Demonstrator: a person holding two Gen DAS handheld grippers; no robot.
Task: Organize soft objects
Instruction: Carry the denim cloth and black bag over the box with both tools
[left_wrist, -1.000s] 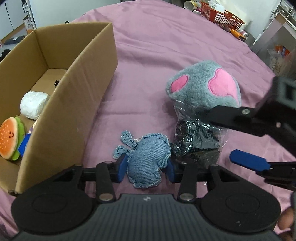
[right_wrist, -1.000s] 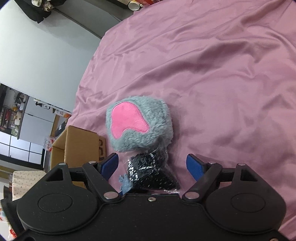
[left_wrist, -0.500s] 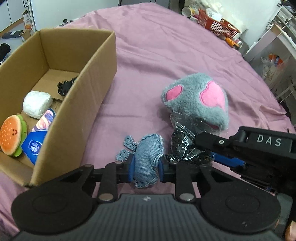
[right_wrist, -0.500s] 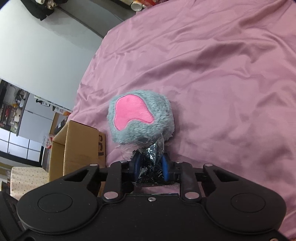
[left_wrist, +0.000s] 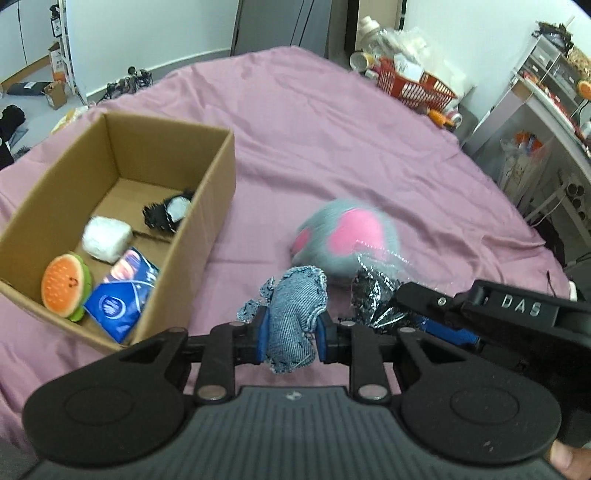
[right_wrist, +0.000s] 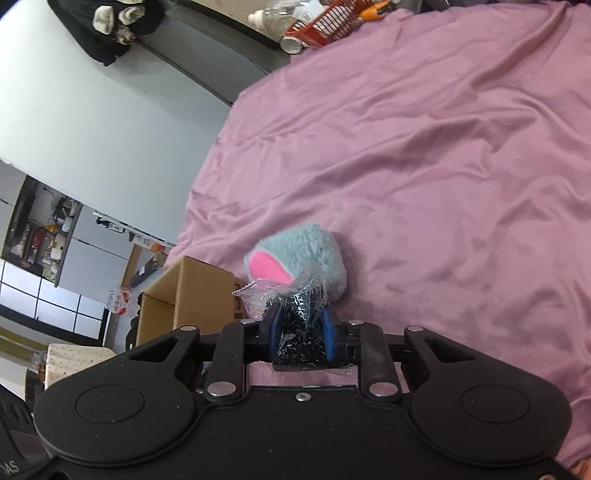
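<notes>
The denim soft toy (left_wrist: 293, 317) was gripped between the blue pads of the left tool (left_wrist: 290, 334) and was held clear of the pink sheet (left_wrist: 332, 147), just beside the open cardboard box (left_wrist: 207, 236). A clear bag of black beads (right_wrist: 301, 334) was clamped in the closed right tool (right_wrist: 301, 338), whose arm was seen reaching in from the right in the left wrist view. The grey and pink plush (left_wrist: 347, 240) was seen blurred, just behind both held items, on the sheet. Inside the box were seen a burger toy (left_wrist: 64, 286), a white bundle (left_wrist: 106, 239), a blue packet (left_wrist: 122, 295) and a black fluffy item (left_wrist: 168, 214). A red basket (left_wrist: 417, 88) was seen beyond the far edge of the sheet.
</notes>
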